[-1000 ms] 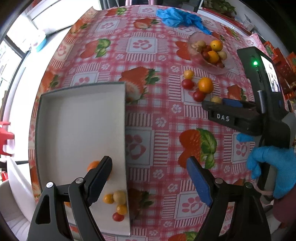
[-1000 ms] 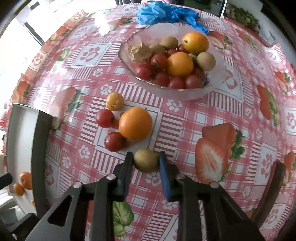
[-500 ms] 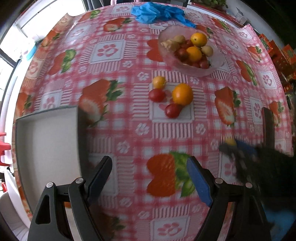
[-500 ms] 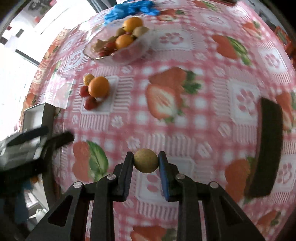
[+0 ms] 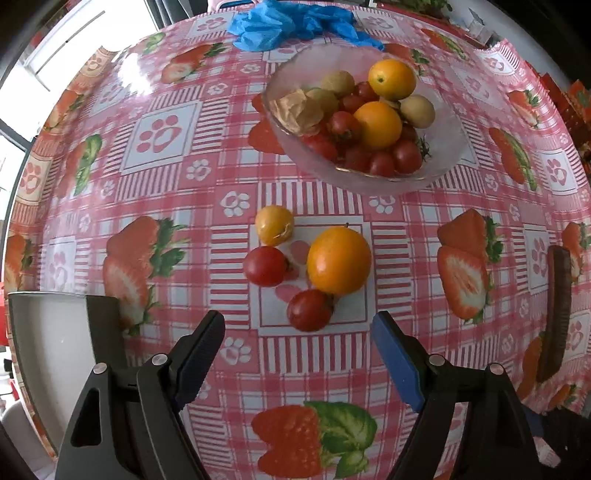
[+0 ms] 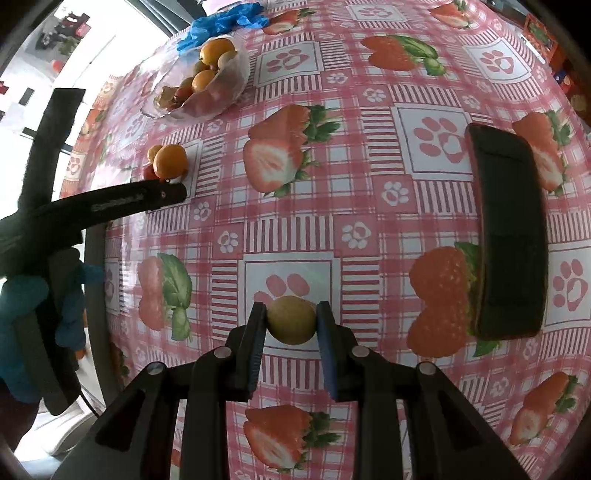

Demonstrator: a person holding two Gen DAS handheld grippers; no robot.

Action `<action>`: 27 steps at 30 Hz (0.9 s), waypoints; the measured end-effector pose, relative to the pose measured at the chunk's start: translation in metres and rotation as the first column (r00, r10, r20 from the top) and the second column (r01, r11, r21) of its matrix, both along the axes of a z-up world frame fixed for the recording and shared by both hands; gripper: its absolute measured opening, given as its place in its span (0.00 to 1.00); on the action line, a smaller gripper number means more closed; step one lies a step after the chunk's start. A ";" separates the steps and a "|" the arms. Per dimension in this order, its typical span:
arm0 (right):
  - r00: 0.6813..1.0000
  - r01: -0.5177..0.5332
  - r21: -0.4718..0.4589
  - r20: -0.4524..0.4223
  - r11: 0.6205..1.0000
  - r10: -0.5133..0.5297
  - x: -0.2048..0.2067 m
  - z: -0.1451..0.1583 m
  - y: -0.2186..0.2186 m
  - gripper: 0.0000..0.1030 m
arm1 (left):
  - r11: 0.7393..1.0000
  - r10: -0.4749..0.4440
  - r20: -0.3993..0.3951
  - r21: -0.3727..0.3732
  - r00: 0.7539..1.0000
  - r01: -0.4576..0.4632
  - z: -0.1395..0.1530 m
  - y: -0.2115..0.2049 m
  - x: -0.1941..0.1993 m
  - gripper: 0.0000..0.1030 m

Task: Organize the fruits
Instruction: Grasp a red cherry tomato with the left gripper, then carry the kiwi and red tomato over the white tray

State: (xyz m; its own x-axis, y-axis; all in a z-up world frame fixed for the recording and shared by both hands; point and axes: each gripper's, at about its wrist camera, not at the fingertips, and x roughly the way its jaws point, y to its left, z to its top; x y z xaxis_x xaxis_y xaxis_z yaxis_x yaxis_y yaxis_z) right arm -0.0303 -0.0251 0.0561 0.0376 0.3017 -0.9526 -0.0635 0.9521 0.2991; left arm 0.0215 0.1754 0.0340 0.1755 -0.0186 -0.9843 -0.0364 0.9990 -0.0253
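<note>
An orange (image 5: 338,260), two red tomatoes (image 5: 265,266) (image 5: 309,309) and a small yellow fruit (image 5: 274,225) lie loose on the strawberry tablecloth. My left gripper (image 5: 297,325) points down over them. Its jaws are closing, with the nearer tomato just ahead of the gap and neither pad touching it. My right gripper (image 6: 291,310) is shut on a round yellow-green fruit (image 6: 291,325), held above the cloth to the left of a dark tray (image 6: 509,236). In the right wrist view, the left gripper's black finger (image 6: 147,195) hangs beside the orange (image 6: 170,161).
A glass bowl (image 5: 369,177) with oranges, tomatoes and yellow-green fruits stands behind the loose pile. Blue plastic (image 5: 295,22) lies beyond it. A white tray (image 5: 48,350) sits at the left edge and the dark tray (image 5: 557,314) at the right. A blue-gloved hand (image 6: 33,295) holds the left tool.
My left gripper moved right from over the white tray to the loose fruits and came lower. My right gripper carried the yellow-green fruit away from the pile toward the dark tray.
</note>
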 end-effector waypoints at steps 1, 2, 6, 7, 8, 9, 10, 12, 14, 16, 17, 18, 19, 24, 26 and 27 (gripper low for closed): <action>1.000 0.002 0.002 0.000 1.000 -0.002 -0.001 0.000 -0.001 0.29 | 1.000 -0.001 -0.007 -0.003 1.000 0.001 -0.002 0.000 0.001 0.67; 1.000 0.004 0.003 0.001 1.000 -0.004 -0.001 0.001 0.000 0.29 | 1.000 -0.002 -0.022 -0.006 1.000 0.002 -0.005 -0.002 0.003 0.62; 1.000 0.009 0.001 0.003 1.000 -0.009 -0.002 0.003 -0.001 0.29 | 1.000 0.005 -0.014 0.005 1.000 -0.005 -0.005 -0.004 0.004 0.52; 1.000 0.009 0.000 0.004 1.000 -0.009 -0.003 0.004 -0.001 0.29 | 1.000 0.003 -0.010 0.006 1.000 -0.003 -0.004 -0.005 0.004 0.44; 1.000 0.009 -0.001 0.003 1.000 -0.009 -0.004 0.004 -0.001 0.29 | 1.000 -0.003 -0.005 0.004 1.000 0.003 -0.002 -0.006 0.004 0.32; 1.000 0.007 -0.002 0.003 1.000 -0.007 -0.004 0.005 -0.001 0.29 | 1.000 -0.010 -0.002 0.003 1.000 0.010 -0.002 -0.008 0.004 0.26; 1.000 0.005 -0.005 0.001 1.000 -0.005 -0.005 0.005 0.000 0.29 | 1.000 -0.019 -0.003 0.004 1.000 0.019 -0.001 -0.009 0.003 0.24; 1.000 0.000 -0.008 -0.002 1.000 0.000 -0.006 0.005 0.001 0.29 | 1.000 -0.024 -0.006 -0.008 1.000 0.024 0.000 -0.010 0.000 0.24; 1.000 -0.004 -0.013 -0.008 1.000 0.004 -0.010 0.004 0.003 0.29 | 0.999 -0.025 -0.015 -0.023 1.000 0.024 0.001 -0.012 -0.010 0.24; 1.000 -0.010 -0.019 -0.018 1.000 0.010 -0.015 0.002 0.006 0.29 | 0.999 -0.028 -0.024 -0.039 0.999 0.027 0.002 -0.010 -0.022 0.24; 1.000 -0.013 -0.022 -0.021 1.000 0.013 -0.017 0.002 0.007 0.29 | 0.998 -0.032 -0.029 -0.047 0.999 0.030 0.002 -0.009 -0.031 0.24; 1.000 -0.016 -0.024 -0.026 1.000 0.015 -0.020 0.001 0.008 0.29 | 0.998 -0.034 -0.034 -0.052 0.999 0.032 0.003 -0.008 -0.040 0.24; 0.999 -0.017 -0.026 -0.030 1.000 0.016 -0.022 0.000 0.009 0.29 | 0.998 -0.038 -0.041 -0.058 0.998 0.035 0.003 -0.007 -0.048 0.24; 0.999 -0.019 -0.032 -0.051 0.999 0.018 -0.033 0.001 0.014 0.29 | 0.996 -0.050 -0.059 -0.075 0.997 0.045 0.008 0.000 -0.090 0.24; 0.998 -0.024 -0.037 -0.059 0.999 0.022 -0.037 0.003 0.018 0.29 | 0.996 -0.049 -0.060 -0.084 0.997 0.044 0.013 0.005 -0.107 0.24; 0.998 -0.026 -0.040 -0.062 0.999 0.024 -0.038 0.004 0.020 0.29 | 0.995 -0.049 -0.058 -0.086 0.997 0.044 0.016 0.008 -0.114 0.24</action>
